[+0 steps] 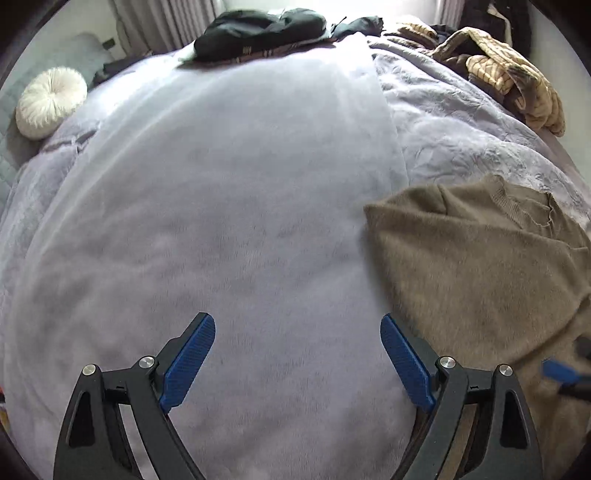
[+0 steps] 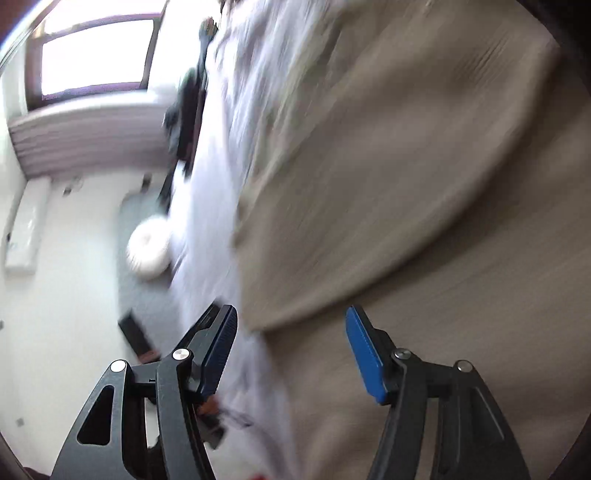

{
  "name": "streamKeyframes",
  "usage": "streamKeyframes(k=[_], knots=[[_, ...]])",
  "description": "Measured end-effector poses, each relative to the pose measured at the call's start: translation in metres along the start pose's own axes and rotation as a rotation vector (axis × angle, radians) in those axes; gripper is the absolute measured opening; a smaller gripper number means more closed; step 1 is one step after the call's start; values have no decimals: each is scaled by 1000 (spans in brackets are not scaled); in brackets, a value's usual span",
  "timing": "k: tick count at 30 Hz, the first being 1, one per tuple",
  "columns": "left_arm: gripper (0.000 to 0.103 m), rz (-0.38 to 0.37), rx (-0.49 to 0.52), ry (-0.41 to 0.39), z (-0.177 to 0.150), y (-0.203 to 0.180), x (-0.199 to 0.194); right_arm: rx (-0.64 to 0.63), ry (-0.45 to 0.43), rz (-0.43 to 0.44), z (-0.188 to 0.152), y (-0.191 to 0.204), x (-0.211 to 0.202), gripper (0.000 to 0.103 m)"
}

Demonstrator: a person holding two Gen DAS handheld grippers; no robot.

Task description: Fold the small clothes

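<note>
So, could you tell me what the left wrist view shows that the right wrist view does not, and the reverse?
Only the left wrist view shows the striped tan clothes heaped at the bed's far right, and the open left gripper over bare lavender blanket. Only the right wrist view, heavily blurred, shows the window and the white wall beside the bed. Both show the beige sweater, the round white cushion, the dark clothes, and the right gripper, open above the sweater's edge, its blue fingertip just visible in the left view.
</note>
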State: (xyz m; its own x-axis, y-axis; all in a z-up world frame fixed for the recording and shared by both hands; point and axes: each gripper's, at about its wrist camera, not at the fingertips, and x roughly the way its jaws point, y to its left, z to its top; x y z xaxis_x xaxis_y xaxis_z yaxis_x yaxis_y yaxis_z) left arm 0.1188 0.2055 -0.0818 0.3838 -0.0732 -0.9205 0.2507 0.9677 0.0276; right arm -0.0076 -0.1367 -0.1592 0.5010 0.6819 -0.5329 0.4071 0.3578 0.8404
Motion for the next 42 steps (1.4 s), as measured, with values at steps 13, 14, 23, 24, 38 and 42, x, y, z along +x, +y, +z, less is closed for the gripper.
streamKeyframes(k=[13, 14, 23, 24, 38, 42], knots=[[91, -50, -34, 23, -11, 10, 0, 124, 99, 92, -37, 11, 130, 7], [91, -51, -26, 22, -11, 6, 0, 130, 116, 77, -38, 11, 127, 14], [91, -52, 54, 1, 3, -42, 7, -32, -235, -351, 7, 6, -50, 44], [91, -55, 43, 4, 4, -45, 10, 24, -307, -395, 17, -9, -77, 44], [92, 49, 59, 70, -1, -76, 32, 37, -360, -576, 47, -34, -136, 18], [92, 60, 62, 72, -4, -78, 28, 35, -331, -574, 33, -41, -149, 26]])
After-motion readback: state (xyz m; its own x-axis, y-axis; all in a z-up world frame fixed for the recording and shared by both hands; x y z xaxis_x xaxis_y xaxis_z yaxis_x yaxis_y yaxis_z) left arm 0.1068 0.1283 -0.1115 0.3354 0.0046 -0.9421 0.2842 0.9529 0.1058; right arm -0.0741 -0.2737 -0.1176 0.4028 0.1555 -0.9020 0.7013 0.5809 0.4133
